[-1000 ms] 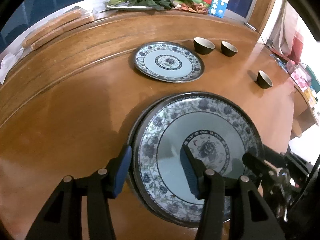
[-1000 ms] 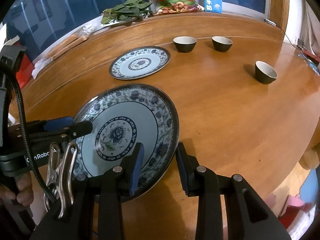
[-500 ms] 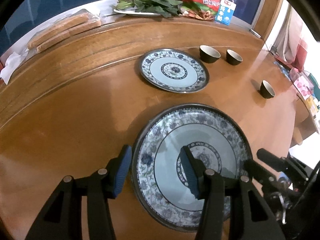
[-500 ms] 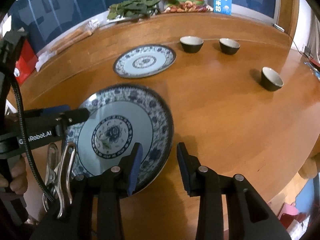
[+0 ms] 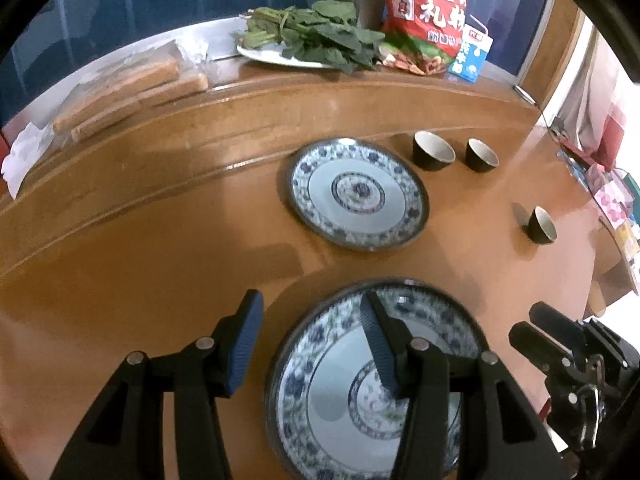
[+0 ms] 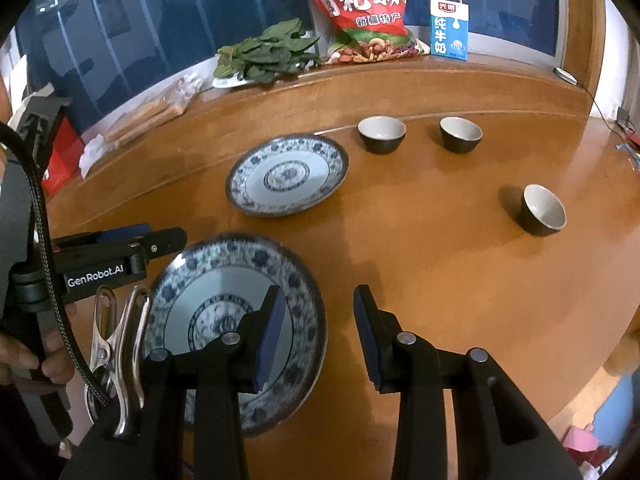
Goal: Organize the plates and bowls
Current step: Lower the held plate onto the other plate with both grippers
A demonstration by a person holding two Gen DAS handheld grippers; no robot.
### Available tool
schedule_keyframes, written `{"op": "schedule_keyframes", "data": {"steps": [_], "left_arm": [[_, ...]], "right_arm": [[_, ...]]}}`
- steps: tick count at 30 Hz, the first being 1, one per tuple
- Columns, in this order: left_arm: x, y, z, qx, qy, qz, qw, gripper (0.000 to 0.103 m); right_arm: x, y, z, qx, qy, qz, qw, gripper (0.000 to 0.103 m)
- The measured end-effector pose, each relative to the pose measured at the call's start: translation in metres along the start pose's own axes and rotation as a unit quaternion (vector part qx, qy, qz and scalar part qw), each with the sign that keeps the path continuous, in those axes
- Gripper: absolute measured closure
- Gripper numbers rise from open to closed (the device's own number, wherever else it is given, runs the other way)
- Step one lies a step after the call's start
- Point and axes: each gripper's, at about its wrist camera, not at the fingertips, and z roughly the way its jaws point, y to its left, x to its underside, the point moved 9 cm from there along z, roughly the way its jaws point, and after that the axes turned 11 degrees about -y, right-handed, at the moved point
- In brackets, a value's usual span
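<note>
near plate (image 5: 320,400): blue-white, on wooden table (image 5: 140,260), close to both grippers
left gripper (image 5: 310,344): fingers apart; straddles plate's left rim
right gripper (image 6: 320,332): fingers apart; straddles right rim
far plate (image 6: 286,174): flat, beyond near plate
bowls (image 6: 382,134): three dark, right of far plate

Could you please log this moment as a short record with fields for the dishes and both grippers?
near plate: between both grippers, rim straddled on each side
far plate: flat on table, untouched
small bowls: three, upright, apart from one another; nearest
left gripper: open
right gripper: open
stacking: not yet done
</note>
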Motion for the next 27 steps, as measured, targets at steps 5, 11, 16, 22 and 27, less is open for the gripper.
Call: {"op": "schedule_keyframes", "data": {"steps": [5,11,16,22,27], "left_arm": [[-0.014,-0.003,0.01,-0.006,-0.003,-0.001,1.0,0.049],[-0.029,-0.006,0.024,-0.014,-0.007,-0.002,0.9999,0.049],[-0.037,-0.008,0.036,-0.02,-0.006,-0.006,0.9998,0.049],[-0.045,-0.007,0.052,-0.028,-0.001,-0.011,0.9995,0.049],[-0.048,-0.004,0.065,-0.035,0.007,-0.012,0.9993,0.049]], "right_arm": [[-0.013,-0.005,0.008,-0.005,-0.003,-0.001,1.0,0.066],[-0.03,-0.01,0.021,-0.01,-0.006,0.0,1.0,0.066],[-0.041,-0.015,0.035,-0.015,-0.004,0.001,1.0,0.066],[-0.048,-0.02,0.051,-0.024,0.002,0.011,1.0,0.066],[-0.05,-0.022,0.063,-0.029,0.006,0.014,0.999,0.066]]}}
